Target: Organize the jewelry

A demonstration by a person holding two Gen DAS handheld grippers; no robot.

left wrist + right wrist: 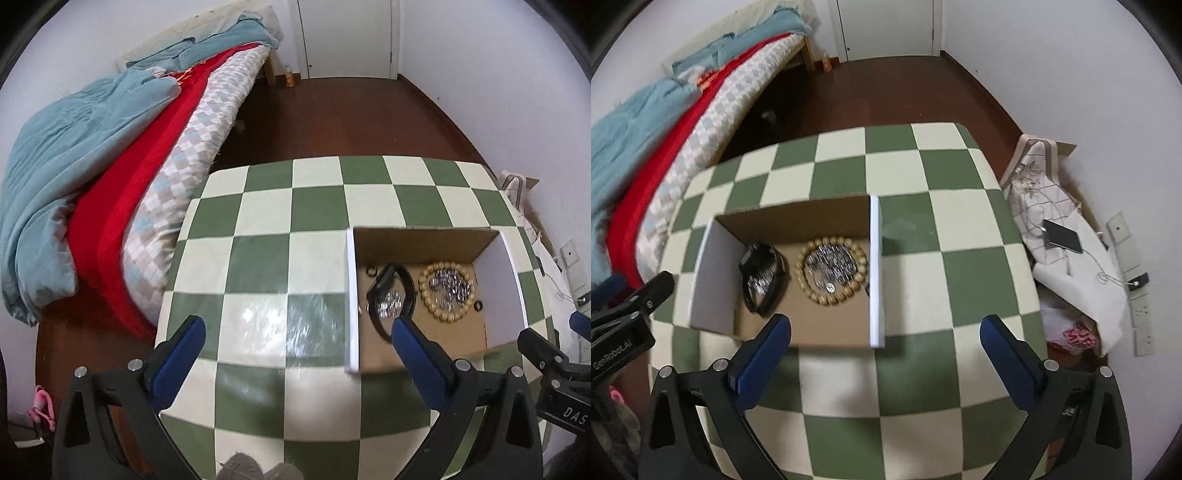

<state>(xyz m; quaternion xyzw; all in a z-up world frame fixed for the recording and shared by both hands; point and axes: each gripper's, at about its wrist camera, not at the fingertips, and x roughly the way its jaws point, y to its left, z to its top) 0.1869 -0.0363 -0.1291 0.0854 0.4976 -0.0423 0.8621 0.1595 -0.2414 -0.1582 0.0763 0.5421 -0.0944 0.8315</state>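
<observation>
An open cardboard box stands on the green-and-cream checkered table. Inside lie a wooden bead bracelet ringed around a heap of silver jewelry, and a black watch band around a smaller silver pile. Small dark rings rest on the box floor. My left gripper hangs open over the table at the box's left wall. Open and holding nothing, my right gripper straddles the box's right wall.
A bed with a blue quilt and red blanket runs along the table's left side. On the right, a patterned bag, a phone with its cable and a plastic bag lie by the wall sockets. Dark wooden floor and a white door lie beyond.
</observation>
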